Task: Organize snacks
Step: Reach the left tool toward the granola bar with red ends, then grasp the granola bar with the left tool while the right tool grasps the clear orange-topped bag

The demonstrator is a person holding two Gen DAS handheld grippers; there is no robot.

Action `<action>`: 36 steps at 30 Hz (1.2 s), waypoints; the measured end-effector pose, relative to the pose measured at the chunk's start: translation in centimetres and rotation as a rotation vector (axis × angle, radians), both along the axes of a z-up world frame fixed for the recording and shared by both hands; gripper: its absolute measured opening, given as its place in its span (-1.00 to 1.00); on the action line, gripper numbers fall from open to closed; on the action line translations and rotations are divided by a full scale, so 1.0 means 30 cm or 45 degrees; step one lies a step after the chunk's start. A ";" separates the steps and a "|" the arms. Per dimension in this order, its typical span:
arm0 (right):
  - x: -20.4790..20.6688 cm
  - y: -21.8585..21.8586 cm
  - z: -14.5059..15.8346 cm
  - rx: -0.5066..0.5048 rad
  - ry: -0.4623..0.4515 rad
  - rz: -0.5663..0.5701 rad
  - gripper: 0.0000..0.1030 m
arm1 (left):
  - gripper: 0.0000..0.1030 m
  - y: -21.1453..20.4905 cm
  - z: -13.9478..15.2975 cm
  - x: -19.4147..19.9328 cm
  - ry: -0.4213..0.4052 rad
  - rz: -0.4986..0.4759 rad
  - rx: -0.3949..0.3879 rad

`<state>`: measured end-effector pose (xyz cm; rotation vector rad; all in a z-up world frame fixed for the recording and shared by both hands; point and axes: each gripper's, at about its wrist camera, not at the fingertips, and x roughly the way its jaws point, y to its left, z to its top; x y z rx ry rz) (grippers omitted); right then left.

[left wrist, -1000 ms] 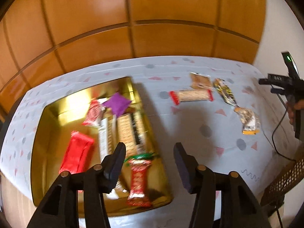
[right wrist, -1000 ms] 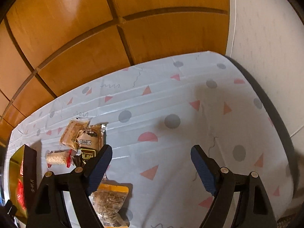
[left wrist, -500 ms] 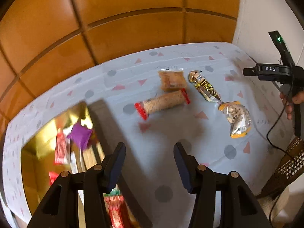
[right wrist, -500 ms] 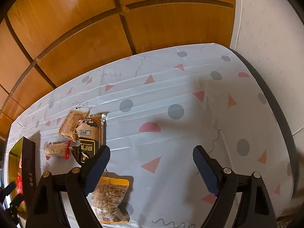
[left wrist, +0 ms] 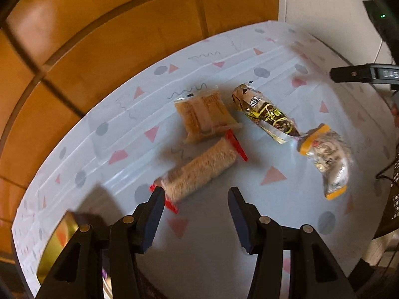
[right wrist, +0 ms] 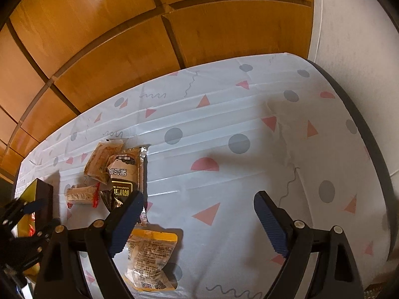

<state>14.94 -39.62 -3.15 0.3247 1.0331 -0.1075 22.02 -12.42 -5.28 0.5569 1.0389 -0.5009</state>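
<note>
Several snacks lie on the patterned tablecloth (left wrist: 249, 224): a red-ended cracker roll (left wrist: 199, 172), a tan biscuit pack (left wrist: 204, 117), a dark chocolate bar wrapper (left wrist: 266, 114) and a yellow-ended nut bag (left wrist: 326, 159). My left gripper (left wrist: 195, 214) is open and empty, just in front of the cracker roll. The gold tin (left wrist: 57, 244) shows at the lower left corner. My right gripper (right wrist: 197, 224) is open and empty above the cloth, with the nut bag (right wrist: 149, 259) by its left finger. The dark wrapper (right wrist: 124, 177), biscuit pack (right wrist: 99, 159) and roll (right wrist: 79, 194) lie further left.
A wooden panelled wall (left wrist: 99, 49) backs the table. A white wall (right wrist: 361, 49) stands at the right. The table's right edge (right wrist: 369, 134) curves near my right gripper. The left gripper (right wrist: 22, 224) shows at the right wrist view's left edge, over the tin (right wrist: 42, 199).
My left gripper has swung right from over the gold tin to the loose snacks, closing in on the cracker roll. My right gripper has drifted slightly and stays open.
</note>
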 end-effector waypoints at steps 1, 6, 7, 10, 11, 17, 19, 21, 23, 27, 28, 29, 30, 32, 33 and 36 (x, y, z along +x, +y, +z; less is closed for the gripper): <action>0.001 0.000 -0.001 0.004 0.003 -0.001 0.76 | 0.03 -0.011 -0.011 0.013 -0.003 -0.017 0.015; -0.002 0.002 0.004 0.008 -0.006 -0.004 0.76 | 0.05 -0.052 -0.056 0.044 0.011 -0.101 0.068; -0.002 0.003 0.003 0.011 -0.005 -0.003 0.76 | 0.05 -0.058 -0.063 0.045 0.014 -0.122 0.078; 0.000 0.007 0.002 0.007 0.000 0.002 0.76 | 0.05 -0.079 -0.087 0.049 0.028 -0.179 0.094; 0.000 0.008 0.001 0.006 0.003 0.004 0.76 | 0.05 -0.083 -0.097 0.056 0.022 -0.175 0.102; 0.003 0.003 -0.002 0.001 0.005 -0.003 0.76 | -0.15 -0.091 -0.148 0.092 0.084 -0.094 0.065; 0.002 -0.001 -0.002 -0.004 0.002 -0.011 0.76 | -0.32 -0.085 -0.144 0.072 0.101 -0.069 0.040; 0.000 -0.005 -0.003 -0.007 0.002 -0.021 0.76 | -0.42 -0.076 -0.143 0.043 0.110 -0.020 0.021; 0.002 -0.004 -0.003 -0.013 0.000 -0.021 0.76 | -0.44 -0.066 -0.140 0.011 0.120 0.030 0.002; 0.000 0.002 -0.004 -0.040 0.002 -0.014 0.76 | -0.44 -0.035 -0.131 -0.084 0.143 0.164 -0.042; -0.001 0.001 -0.005 -0.041 0.004 -0.016 0.76 | -0.44 -0.029 -0.128 -0.114 0.145 0.193 -0.057; -0.001 0.000 -0.007 -0.043 0.009 -0.019 0.76 | -0.44 -0.022 -0.126 -0.146 0.146 0.216 -0.072; -0.001 -0.002 -0.009 -0.044 0.015 -0.024 0.76 | -0.44 -0.021 -0.125 -0.177 0.140 0.238 -0.080; -0.001 -0.005 -0.014 -0.039 0.024 -0.029 0.76 | -0.44 -0.014 -0.128 -0.245 0.115 0.286 -0.077; 0.000 -0.005 -0.017 -0.035 0.031 -0.026 0.76 | -0.45 -0.010 -0.126 -0.289 0.096 0.313 -0.081; 0.005 -0.001 -0.038 0.021 0.065 0.003 0.77 | -0.44 0.007 -0.124 -0.390 0.099 0.349 -0.161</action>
